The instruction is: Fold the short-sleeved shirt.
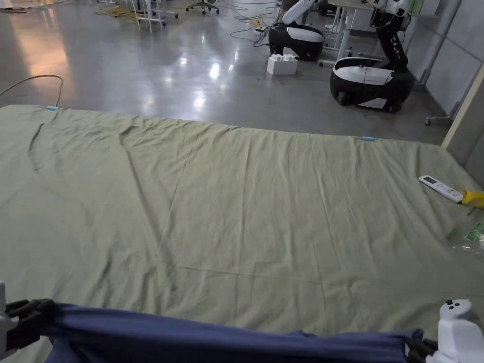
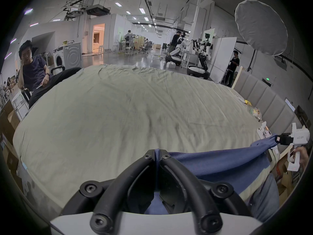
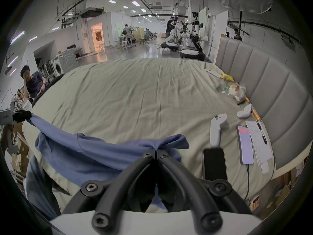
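Observation:
A blue short-sleeved shirt (image 1: 227, 338) is stretched in a band along the near edge of the green bed sheet (image 1: 236, 203). My left gripper (image 1: 45, 307) is shut on the shirt's left end, at the lower left of the head view. In the left gripper view the black jaws of that gripper (image 2: 157, 151) pinch a fold of the blue shirt (image 2: 211, 162). My right gripper (image 1: 416, 344) is shut on the right end. In its own view the right gripper (image 3: 156, 151) clamps the bunched shirt (image 3: 94, 154), whose lower part hangs over the bed's edge.
A white remote (image 1: 440, 188) and a yellow item (image 1: 474, 197) lie at the sheet's right side. Phones (image 3: 214, 164), a white controller (image 3: 217, 128) and papers (image 3: 257, 143) lie by the padded headboard (image 3: 264, 86). A person (image 2: 33, 74) sits left of the bed. Wheeled robots (image 1: 371, 80) stand beyond.

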